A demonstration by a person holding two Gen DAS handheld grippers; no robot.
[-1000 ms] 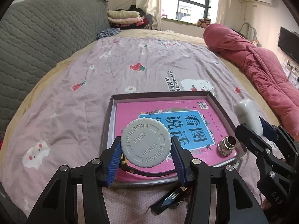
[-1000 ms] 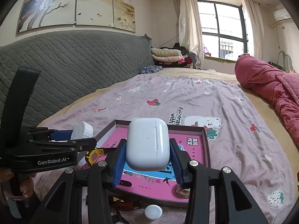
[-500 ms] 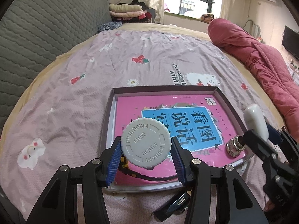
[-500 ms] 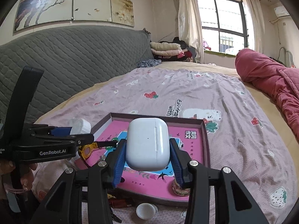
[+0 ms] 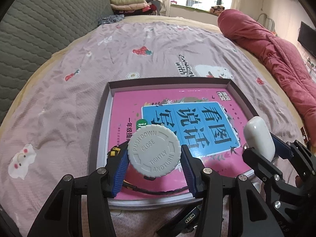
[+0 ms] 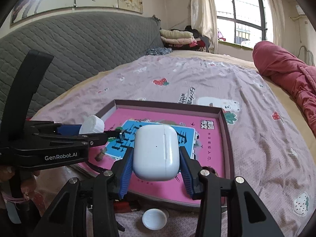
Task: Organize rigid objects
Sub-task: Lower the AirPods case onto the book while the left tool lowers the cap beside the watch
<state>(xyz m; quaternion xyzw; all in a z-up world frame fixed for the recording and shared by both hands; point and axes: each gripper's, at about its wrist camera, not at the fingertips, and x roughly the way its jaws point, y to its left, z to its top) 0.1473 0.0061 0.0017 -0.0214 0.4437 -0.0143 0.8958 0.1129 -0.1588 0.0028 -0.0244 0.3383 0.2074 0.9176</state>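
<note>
Grippers over the tray, each loaded.
Left hand-held gripper (image 5: 154, 158) grips the cap (image 5: 154, 151), right hand-held gripper (image 6: 156, 158) the earbud case (image 6: 156, 152) (over the tray's (image 5: 169, 82) 6 o'clock edge); lower gently before releasing.

Daylit window (image 6: 244, 13), grey quilted headboard (image 6: 83, 45), pink patterned bedsheet (image 5: 138, 39).
</note>
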